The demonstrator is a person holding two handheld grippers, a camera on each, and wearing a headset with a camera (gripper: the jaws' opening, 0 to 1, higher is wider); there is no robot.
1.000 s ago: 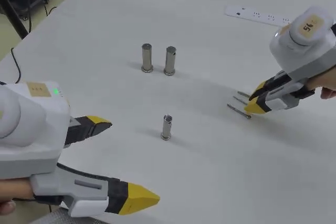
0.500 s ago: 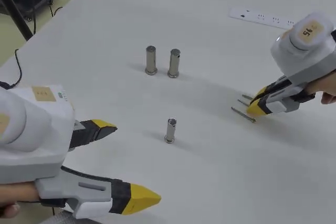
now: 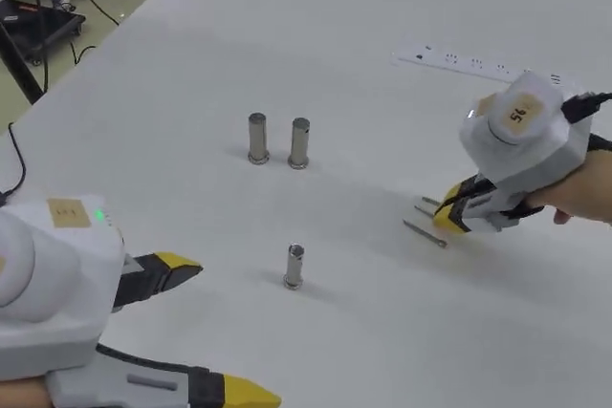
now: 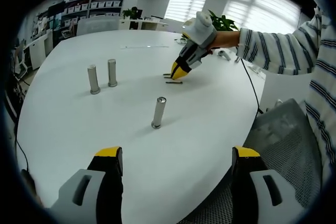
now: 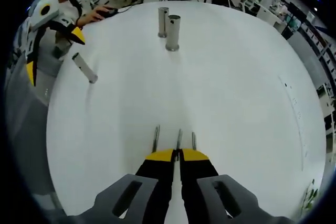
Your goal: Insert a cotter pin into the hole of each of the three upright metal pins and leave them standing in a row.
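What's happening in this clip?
A person works two handheld grippers at a white table. The right gripper is down on three cotter pins lying flat, jaws closed around the middle one. The left gripper hovers open near the table's edge. Three metal pins stand upright, two side by side, one apart, none pinned yet.

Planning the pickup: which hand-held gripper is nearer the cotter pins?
Right. The right hand-held gripper is at the cotter pins; the left hand-held gripper sits far off, beyond the lone metal pin.

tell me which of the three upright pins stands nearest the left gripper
The lone pin, standing by itself in front of the left gripper. The other two pins stand side by side farther back.
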